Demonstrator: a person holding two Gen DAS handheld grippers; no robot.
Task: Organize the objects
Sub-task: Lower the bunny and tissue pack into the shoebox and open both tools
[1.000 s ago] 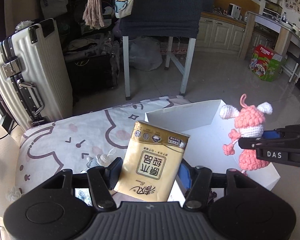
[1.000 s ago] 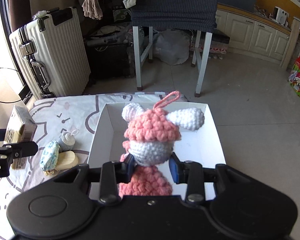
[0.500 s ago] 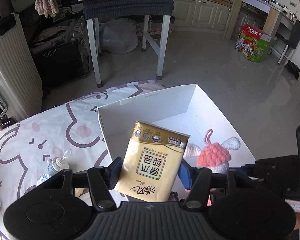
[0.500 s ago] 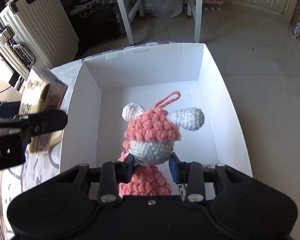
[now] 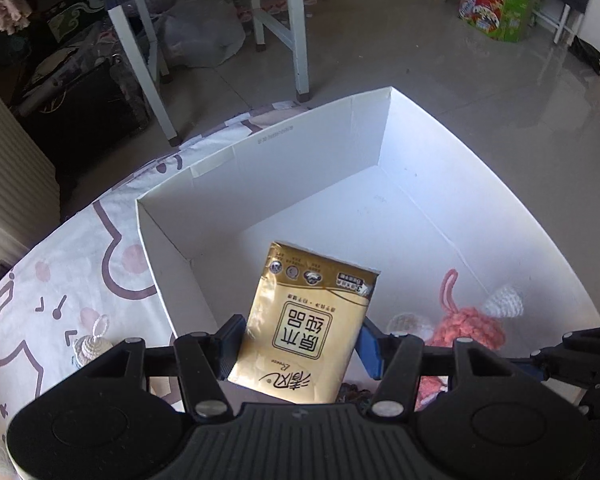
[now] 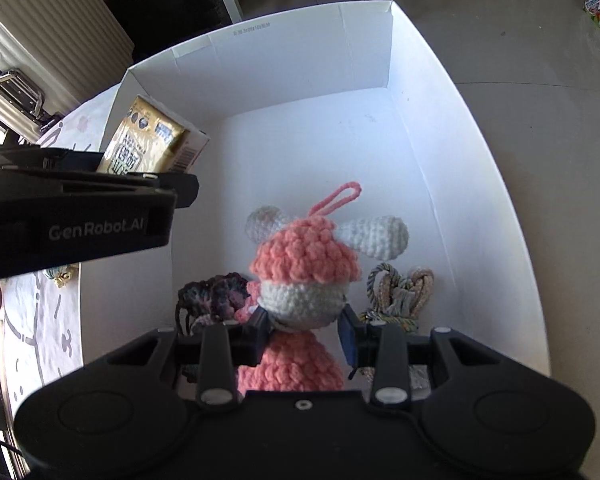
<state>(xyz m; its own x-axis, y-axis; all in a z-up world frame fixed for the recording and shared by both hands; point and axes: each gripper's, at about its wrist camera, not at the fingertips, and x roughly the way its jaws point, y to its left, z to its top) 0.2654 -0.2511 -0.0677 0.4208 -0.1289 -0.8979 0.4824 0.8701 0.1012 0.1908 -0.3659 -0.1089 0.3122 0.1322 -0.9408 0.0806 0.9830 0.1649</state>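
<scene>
Tissue pack and crocheted pink doll held over a white cardboard box.
Left wrist view: left gripper clamps the gold pack above the box's near left corner. Right wrist view: right gripper pinches the doll's neck above a rope knot on the box floor.

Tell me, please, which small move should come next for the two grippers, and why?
Probably lower both a little, then open the fingers: the left gripper holds the tissue pack and the right gripper the pink crochet doll, both already over the white box.
</scene>
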